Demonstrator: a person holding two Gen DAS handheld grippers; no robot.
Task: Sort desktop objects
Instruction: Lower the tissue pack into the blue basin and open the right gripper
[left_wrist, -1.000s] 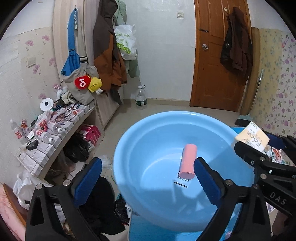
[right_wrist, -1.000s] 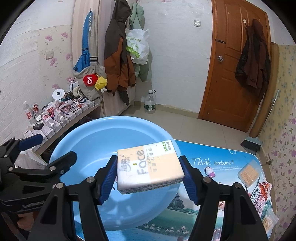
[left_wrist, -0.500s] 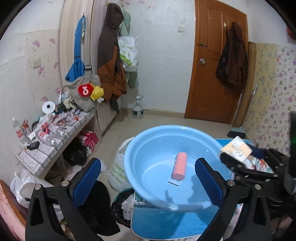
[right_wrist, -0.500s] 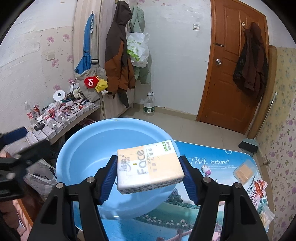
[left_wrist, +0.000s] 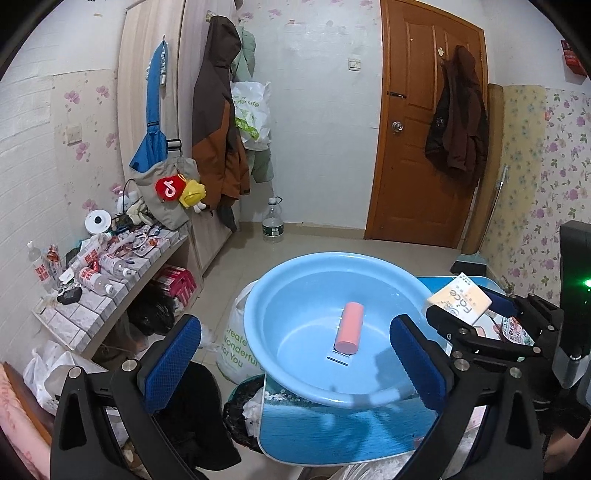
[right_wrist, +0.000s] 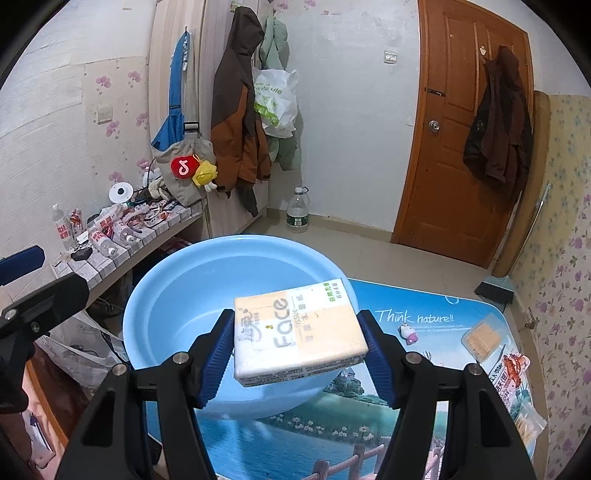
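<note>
Above the blue basin (right_wrist: 155, 314), at its 5 o'clock rim | right gripper (right_wrist: 300, 341) jaws pinch tissue pack (right_wrist: 299, 332) | left gripper (left_wrist: 293, 354) jaws spread, empty | carry pack past rim, release low beside pink cylinder (left_wrist: 349, 326)

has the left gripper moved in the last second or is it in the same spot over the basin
Yes. In the left wrist view the left gripper has backed away and risen: the blue basin looks smaller and farther, with more floor showing.
</note>
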